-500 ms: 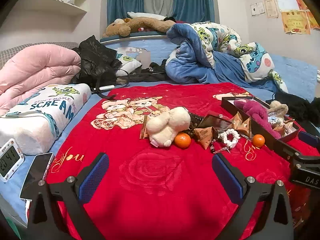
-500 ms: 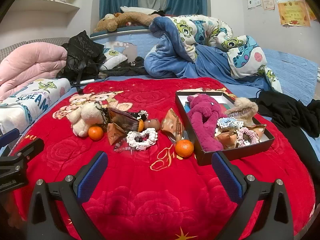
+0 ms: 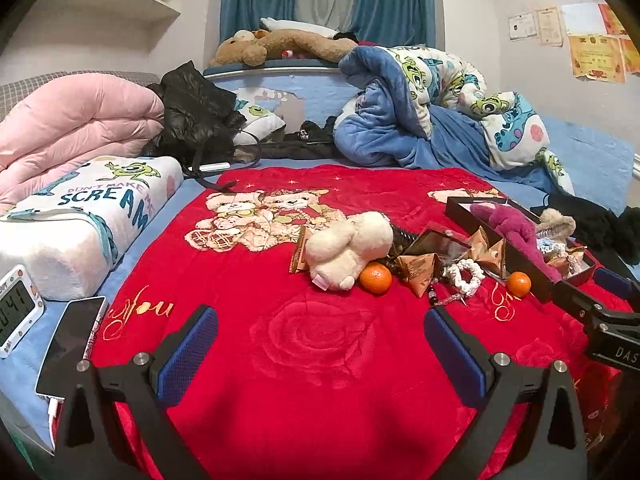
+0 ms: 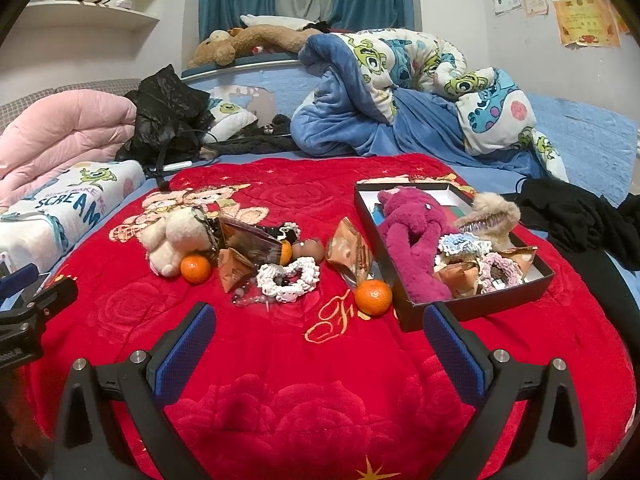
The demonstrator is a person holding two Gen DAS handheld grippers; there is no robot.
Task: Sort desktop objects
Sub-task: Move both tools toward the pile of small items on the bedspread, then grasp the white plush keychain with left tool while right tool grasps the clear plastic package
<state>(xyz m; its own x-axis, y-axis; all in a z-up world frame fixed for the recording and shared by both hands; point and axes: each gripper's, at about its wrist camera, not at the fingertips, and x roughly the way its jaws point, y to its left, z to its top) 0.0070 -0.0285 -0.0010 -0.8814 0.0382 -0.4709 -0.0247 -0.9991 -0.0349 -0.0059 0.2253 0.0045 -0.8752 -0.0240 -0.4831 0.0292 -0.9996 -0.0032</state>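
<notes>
Both tongs wide apart and empty above red blanket (image 4: 280, 380) on bed, clutter ahead.

Left tongs (image 3: 320, 354) and right tongs (image 4: 320, 350) gaping, nothing between pads, angled down at blanket. Loose pile mid-blanket: cream plush (image 4: 172, 240) touching one tangerine (image 4: 195, 268), brown snack packets (image 4: 248, 246), white crochet scrunchie (image 4: 288, 278), beads just beside it. Second tangerine (image 4: 373, 297) close to near-left corner of black box (image 4: 480, 308). Inside box: magenta plush (image 4: 412, 240), beige fuzzy claw clip (image 4: 492, 216), more scrunchies and packets. Clock (image 3: 16, 310) and phone (image 3: 72, 344) at left bed edge.
</notes>
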